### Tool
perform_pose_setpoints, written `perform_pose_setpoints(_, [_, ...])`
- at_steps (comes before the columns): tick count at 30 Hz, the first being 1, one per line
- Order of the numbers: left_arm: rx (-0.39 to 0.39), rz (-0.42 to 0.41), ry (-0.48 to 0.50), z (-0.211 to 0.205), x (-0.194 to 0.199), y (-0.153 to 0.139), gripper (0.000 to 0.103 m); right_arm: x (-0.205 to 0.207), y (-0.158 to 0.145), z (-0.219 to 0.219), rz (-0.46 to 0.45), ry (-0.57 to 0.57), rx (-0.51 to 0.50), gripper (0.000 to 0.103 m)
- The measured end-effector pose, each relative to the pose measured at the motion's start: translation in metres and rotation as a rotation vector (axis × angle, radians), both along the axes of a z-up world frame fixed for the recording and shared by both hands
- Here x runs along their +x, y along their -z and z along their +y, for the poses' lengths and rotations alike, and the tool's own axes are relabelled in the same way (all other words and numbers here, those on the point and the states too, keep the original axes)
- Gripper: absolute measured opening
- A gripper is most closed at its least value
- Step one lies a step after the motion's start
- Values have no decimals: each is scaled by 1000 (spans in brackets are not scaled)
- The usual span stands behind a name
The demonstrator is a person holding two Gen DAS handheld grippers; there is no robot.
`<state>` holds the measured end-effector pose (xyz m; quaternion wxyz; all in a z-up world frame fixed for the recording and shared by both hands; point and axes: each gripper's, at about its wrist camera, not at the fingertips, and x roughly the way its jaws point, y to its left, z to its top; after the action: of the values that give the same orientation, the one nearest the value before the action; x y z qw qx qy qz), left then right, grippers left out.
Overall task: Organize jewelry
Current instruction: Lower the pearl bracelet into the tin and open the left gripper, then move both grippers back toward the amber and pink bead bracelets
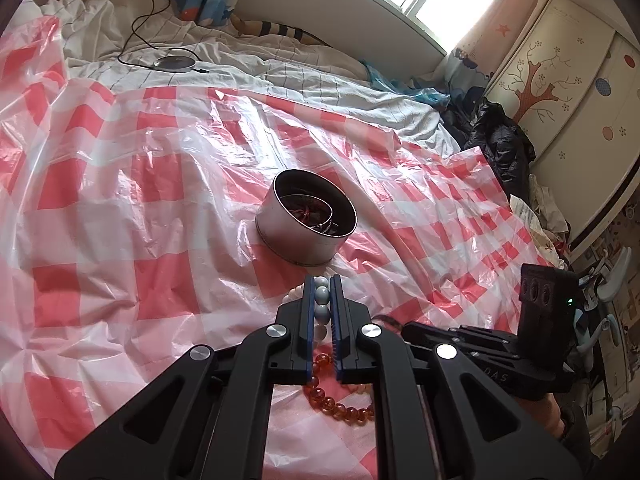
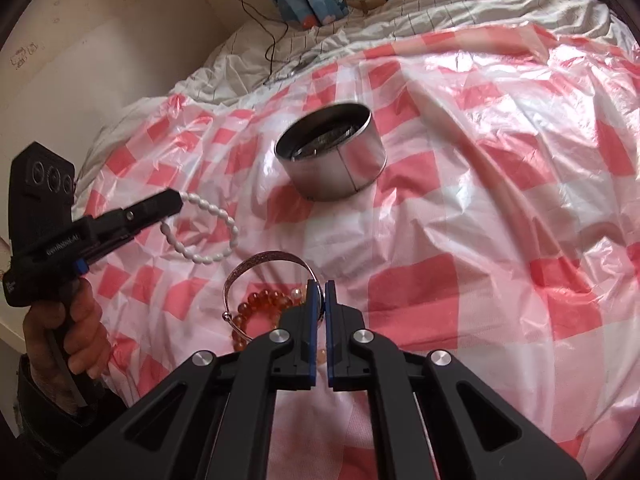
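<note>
Both claws clamped on bracelets over the bed, tin waiting in mid-frame.

In my left wrist view the left claw (image 1: 322, 294) is pinched tight on a white bead bracelet (image 1: 322, 312) at lower centre; in the right wrist view that bracelet (image 2: 204, 236) hangs as a loop off the claw at the left edge, above the checked plastic sheet (image 2: 480, 200). My right claw (image 2: 319, 300) has its pads together on the rim of a glittery pink bangle (image 2: 264, 262) at lower centre, which arcs up and left from the tips. An amber bead bracelet (image 2: 260, 304) lies on the sheet inside the bangle's curve, just left of the claw. The round metal tin (image 2: 336, 160) stands upright above centre, well apart from both claws, with tangled pieces inside (image 1: 316, 210).
</note>
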<state>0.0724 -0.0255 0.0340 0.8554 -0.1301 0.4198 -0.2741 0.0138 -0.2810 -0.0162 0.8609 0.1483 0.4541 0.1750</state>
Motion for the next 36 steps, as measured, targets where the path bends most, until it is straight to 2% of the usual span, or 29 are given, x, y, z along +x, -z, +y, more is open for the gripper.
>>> perform_pose_setpoints(5, [-30, -3, 17, -7, 5, -5, 6, 4, -17, -12, -83, 57, 5, 4])
perform_pose_setpoints(10, [-61, -23, 34, -23, 22, -14, 6, 25, -28, -39, -129, 138, 147, 4])
perform_pose_setpoints(12, [-61, -28, 40, -32, 29, -17, 6, 34, -29, -47, -136, 168, 175, 4])
perform_pose_setpoints(15, [-76, -41, 44, -42, 45, -22, 6, 49, -31, -54, -147, 200, 185, 4])
perform_pose_setpoints(19, [-133, -47, 55, -53, 71, -24, 7, 63, -31, -58, -150, 214, 195, 4])
perform_pose_setpoints(23, [-199, -16, 44, -61, 93, -10, 7, 73, -32, -58, -156, 213, 180, 4])
perform_pose_setpoints(24, [-185, 1, 25, -63, 99, -4, 7, 76, -31, -57, -155, 213, 171, 4])
perform_pose_setpoints(27, [40, 58, -92, -69, 113, 24, 7, 87, -27, -52, -149, 210, 135, 4])
perform_pose_setpoints(28, [93, 72, -118, -67, 114, 30, 7, 91, -26, -50, -147, 208, 123, 4])
perform_pose_setpoints(31, [103, 44, -156, -57, 109, 20, 14, 104, -22, -35, -151, 186, 57, 4])
perform_pose_setpoints(33, [87, 0, -182, -49, 103, 7, 30, 112, -19, -20, -154, 164, 4, 4])
perform_pose_setpoints(36, [62, -9, -191, -37, 99, 1, 35, 120, -14, 1, -160, 123, -79, 4])
